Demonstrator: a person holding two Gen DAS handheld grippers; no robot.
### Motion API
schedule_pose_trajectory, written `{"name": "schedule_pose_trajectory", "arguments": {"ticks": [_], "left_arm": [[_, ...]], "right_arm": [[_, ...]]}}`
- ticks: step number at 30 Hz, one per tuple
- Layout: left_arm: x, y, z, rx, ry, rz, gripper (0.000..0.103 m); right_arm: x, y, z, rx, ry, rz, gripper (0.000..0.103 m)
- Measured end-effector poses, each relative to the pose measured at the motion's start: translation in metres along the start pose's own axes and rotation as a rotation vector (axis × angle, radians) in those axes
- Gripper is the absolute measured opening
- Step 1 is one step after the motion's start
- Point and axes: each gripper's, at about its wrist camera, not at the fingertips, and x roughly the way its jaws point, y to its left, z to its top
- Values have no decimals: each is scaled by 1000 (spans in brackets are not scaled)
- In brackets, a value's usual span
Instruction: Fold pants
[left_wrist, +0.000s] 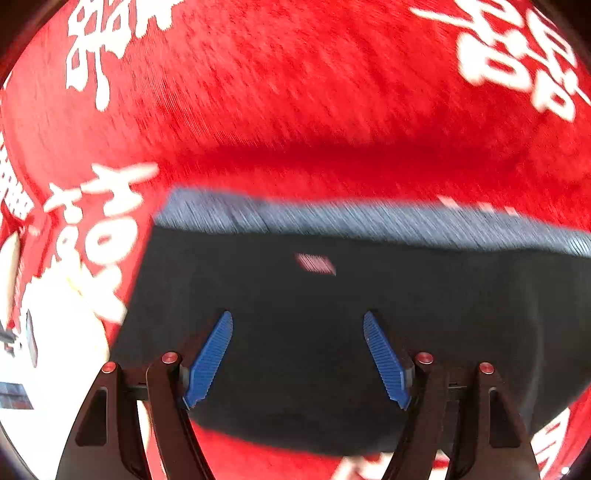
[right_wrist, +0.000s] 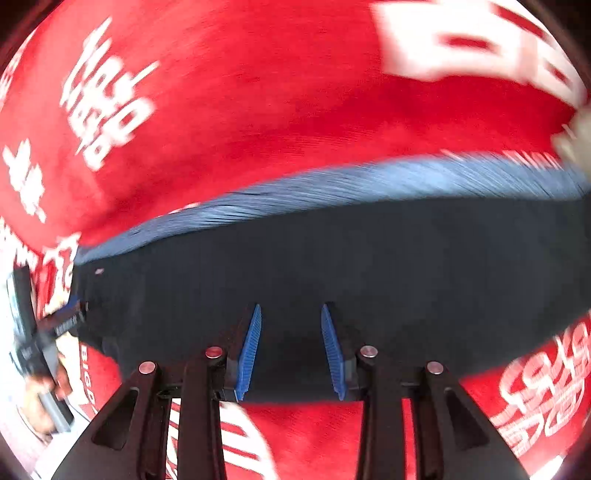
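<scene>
Dark navy pants (left_wrist: 461, 314) lie flat on a red cloth (left_wrist: 295, 92) with white lettering. Their blue-grey ribbed waistband (left_wrist: 332, 218) runs along the far edge, and a small red label (left_wrist: 316, 264) sits just below it. My left gripper (left_wrist: 297, 315) hovers over the pants, open wide, with nothing between its blue pads. In the right wrist view the same pants (right_wrist: 406, 266) and waistband (right_wrist: 369, 181) stretch across the red cloth (right_wrist: 258, 92). My right gripper (right_wrist: 291, 306) is above them with a narrower gap, and no cloth is pinched. Both views are motion-blurred.
The red cloth ends at the left, where a white surface (left_wrist: 22, 369) shows. At the left edge of the right wrist view, a hand (right_wrist: 40, 402) holds the other gripper's dark body (right_wrist: 37, 332). A tan blur (right_wrist: 576, 136) sits at the right edge.
</scene>
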Motion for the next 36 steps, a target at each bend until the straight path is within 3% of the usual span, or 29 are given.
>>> {"name": "schedule_pose_trajectory", "arguments": {"ticks": [2, 5, 6, 7, 9, 14, 16, 19, 20, 22, 25, 28, 36], "left_arm": [[15, 8, 17, 7, -19, 25, 75], [46, 17, 35, -18, 1, 12, 76], [54, 5, 41, -31, -4, 8, 84], [58, 7, 45, -43, -18, 11, 86], [65, 6, 54, -37, -28, 13, 86], [59, 4, 69, -31, -21, 41, 86], [43, 12, 65, -36, -13, 15, 86], [17, 25, 46, 4, -24, -9, 86], [9, 30, 35, 15, -24, -20, 86], [7, 35, 17, 36, -1, -22, 86], [22, 35, -10, 45, 50, -2, 86], [29, 48, -13, -28, 28, -33, 96], [33, 47, -15, -8, 13, -48, 96]], "right_arm": [[20, 30, 12, -49, 6, 14, 38], [59, 67, 21, -151, 34, -34, 37], [65, 66, 18, -159, 42, -57, 38], [72, 73, 25, -168, 11, -83, 41], [77, 83, 29, -167, -15, -87, 49], [90, 102, 57, -127, -19, -109, 50], [80, 98, 58, -51, -13, -57, 50], [58, 96, 40, 57, 4, 159, 50], [52, 98, 23, 97, 37, 261, 50], [49, 101, -7, 145, 88, 380, 50], [61, 116, -52, 198, 176, 511, 50], [81, 131, -74, 218, 198, 530, 50], [92, 115, -93, 314, 167, 531, 50]]}}
